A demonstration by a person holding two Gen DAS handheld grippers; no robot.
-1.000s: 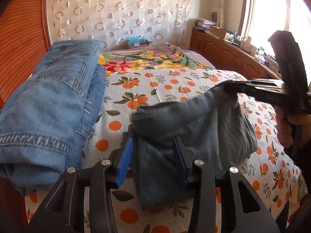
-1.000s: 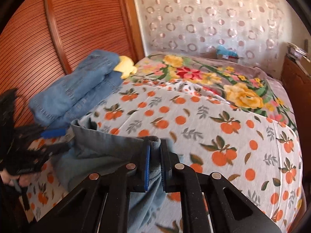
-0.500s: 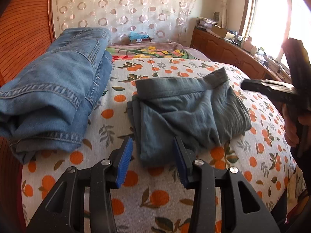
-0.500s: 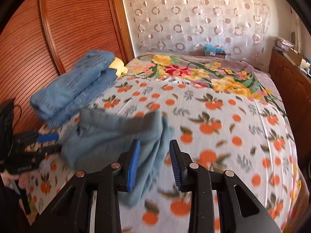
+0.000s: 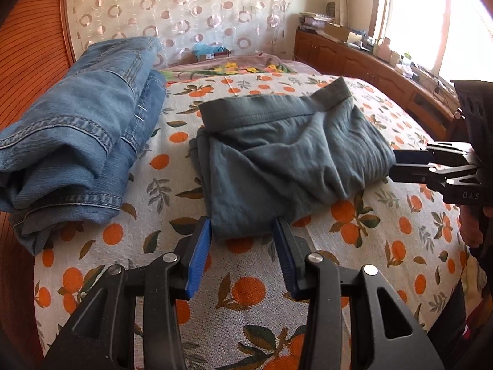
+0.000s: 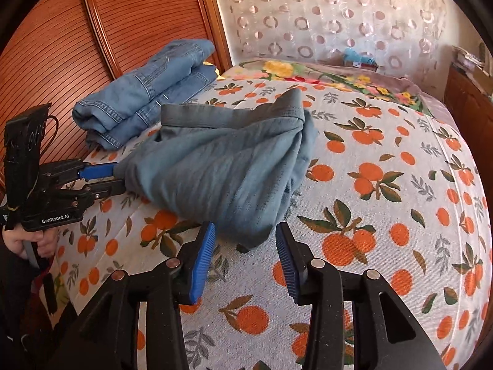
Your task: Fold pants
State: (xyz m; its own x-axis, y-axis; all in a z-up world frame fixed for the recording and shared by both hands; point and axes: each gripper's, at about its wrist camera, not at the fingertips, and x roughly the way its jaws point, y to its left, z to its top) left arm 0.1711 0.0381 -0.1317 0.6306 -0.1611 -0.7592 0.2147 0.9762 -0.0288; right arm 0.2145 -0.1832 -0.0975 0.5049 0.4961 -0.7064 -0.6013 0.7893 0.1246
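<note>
The grey-green pants (image 5: 286,151) lie folded in a loose bundle on the orange-print bed sheet (image 5: 252,289), waistband on the far side. They also show in the right wrist view (image 6: 225,166). My left gripper (image 5: 243,240) is open, its blue pads either side of the bundle's near edge, holding nothing. It shows in the right wrist view (image 6: 118,175) at the bundle's left side. My right gripper (image 6: 245,240) is open at the bundle's near corner, empty. It shows in the left wrist view (image 5: 393,165) at the bundle's right edge.
A stack of folded blue jeans (image 5: 77,135) lies left of the pants against the wooden headboard (image 6: 129,21). A floral blanket (image 6: 326,74) covers the far end of the bed. A wooden cabinet (image 5: 363,61) with clutter runs under the window on the right.
Both grippers let go of the pants, which dropped onto the bed as a folded bundle. Both grippers then drew back slightly and stay open at its edges.
</note>
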